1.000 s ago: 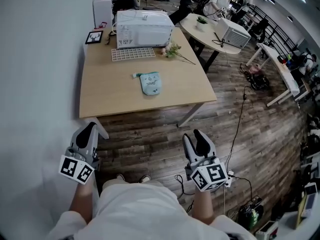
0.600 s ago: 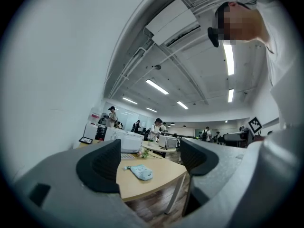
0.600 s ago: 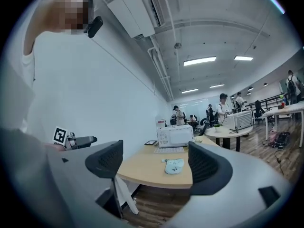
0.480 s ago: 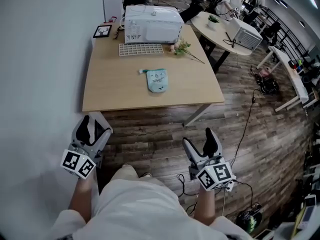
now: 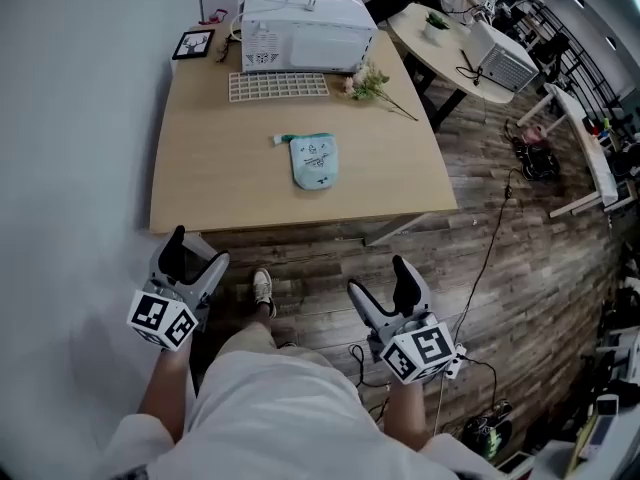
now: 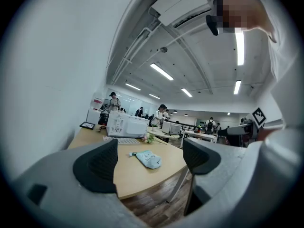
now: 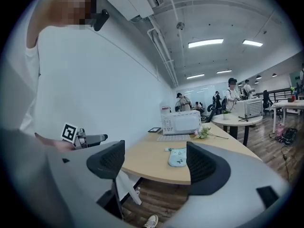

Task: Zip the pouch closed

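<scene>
Standing back from the table, you hold both grippers well short of the pale blue pouch lying near its middle. The jaws of your left gripper have just been opening, those of your right gripper closing slightly; both gape wide, empty.

a pale wooden table stands against a plain white wall on a dark plank floor. behind it is a round light table, and a long white desk stands further right. strip lights and pipes run along the white ceiling.
</scene>
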Motion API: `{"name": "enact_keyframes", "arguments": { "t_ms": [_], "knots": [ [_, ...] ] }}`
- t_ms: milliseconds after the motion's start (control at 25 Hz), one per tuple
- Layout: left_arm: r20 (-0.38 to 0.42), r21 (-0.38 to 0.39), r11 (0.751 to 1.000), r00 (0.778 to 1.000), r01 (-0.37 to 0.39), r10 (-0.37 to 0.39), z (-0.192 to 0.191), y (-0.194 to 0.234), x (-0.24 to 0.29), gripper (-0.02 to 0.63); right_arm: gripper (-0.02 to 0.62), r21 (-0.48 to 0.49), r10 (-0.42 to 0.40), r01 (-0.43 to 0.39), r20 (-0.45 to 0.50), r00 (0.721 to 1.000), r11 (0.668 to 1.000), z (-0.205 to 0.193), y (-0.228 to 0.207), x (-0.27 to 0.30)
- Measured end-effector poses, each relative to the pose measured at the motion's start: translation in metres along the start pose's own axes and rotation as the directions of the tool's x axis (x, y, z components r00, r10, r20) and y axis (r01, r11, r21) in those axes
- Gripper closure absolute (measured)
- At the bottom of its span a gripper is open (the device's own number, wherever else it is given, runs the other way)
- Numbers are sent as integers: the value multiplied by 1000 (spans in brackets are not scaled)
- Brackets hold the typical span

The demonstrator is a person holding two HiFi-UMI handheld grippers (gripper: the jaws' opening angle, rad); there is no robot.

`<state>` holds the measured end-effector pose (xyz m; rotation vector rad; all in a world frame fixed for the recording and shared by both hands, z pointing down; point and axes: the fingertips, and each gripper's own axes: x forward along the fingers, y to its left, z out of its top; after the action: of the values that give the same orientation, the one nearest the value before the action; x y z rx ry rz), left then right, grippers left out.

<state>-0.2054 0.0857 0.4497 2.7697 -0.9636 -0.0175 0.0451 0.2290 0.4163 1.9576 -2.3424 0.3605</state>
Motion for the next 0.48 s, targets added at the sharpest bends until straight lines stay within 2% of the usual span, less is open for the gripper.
{"name": "enact_keyframes", "arguments": {
  "t_ms": [280, 480],
  "knots": [
    [-24, -1, 998, 998, 56, -56, 4, 65, 118, 181, 206, -63, 33, -35, -44, 998, 997, 52, -40, 124],
    [-81, -50, 991, 988, 128, -131, -15, 102, 189, 181, 206, -116, 21, -36, -126, 992, 993, 77, -53, 197]
  ]
}}
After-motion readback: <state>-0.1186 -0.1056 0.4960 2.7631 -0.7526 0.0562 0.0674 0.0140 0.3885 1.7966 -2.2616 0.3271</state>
